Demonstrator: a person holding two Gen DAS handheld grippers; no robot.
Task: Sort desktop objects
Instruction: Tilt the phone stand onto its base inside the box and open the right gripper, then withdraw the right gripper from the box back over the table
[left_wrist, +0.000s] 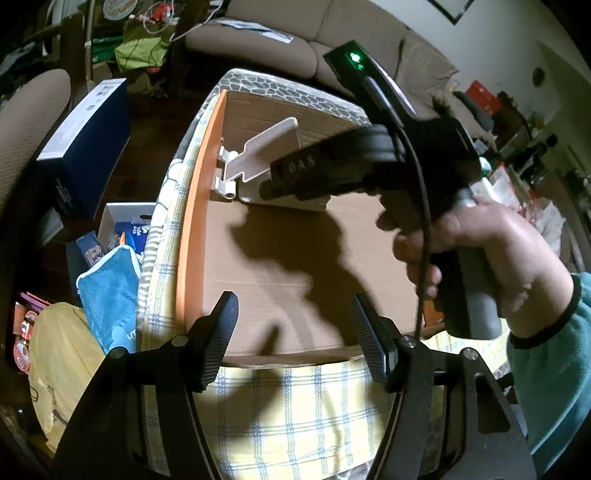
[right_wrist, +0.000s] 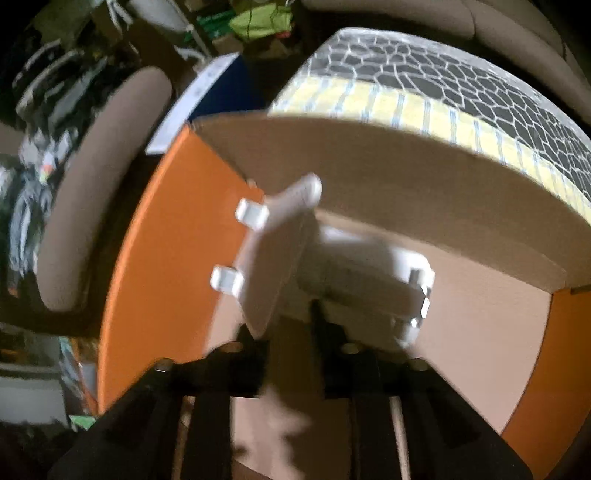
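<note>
A white folding phone stand (left_wrist: 266, 147) (right_wrist: 273, 251) stands inside an open cardboard box (left_wrist: 295, 110) (right_wrist: 369, 173) with orange side flaps, near its far left corner. My right gripper (left_wrist: 271, 181) (right_wrist: 286, 332) points steeply down into the box at the stand's base. Its fingers stand apart, with the lower edge of the stand's plate just ahead of them and bare cardboard showing in the gap. That view is blurred. My left gripper (left_wrist: 294, 301) hangs open over the box's near edge with nothing between its fingers.
The box rests on a yellow checked cloth (left_wrist: 295, 406) over a grey pebble-patterned mat (right_wrist: 461, 74). A person's hand (left_wrist: 480, 251) in a teal sleeve holds the right gripper. A dark blue carton (left_wrist: 85, 140), a blue mesh bag (left_wrist: 110, 284) and a sofa (left_wrist: 258, 48) surround it.
</note>
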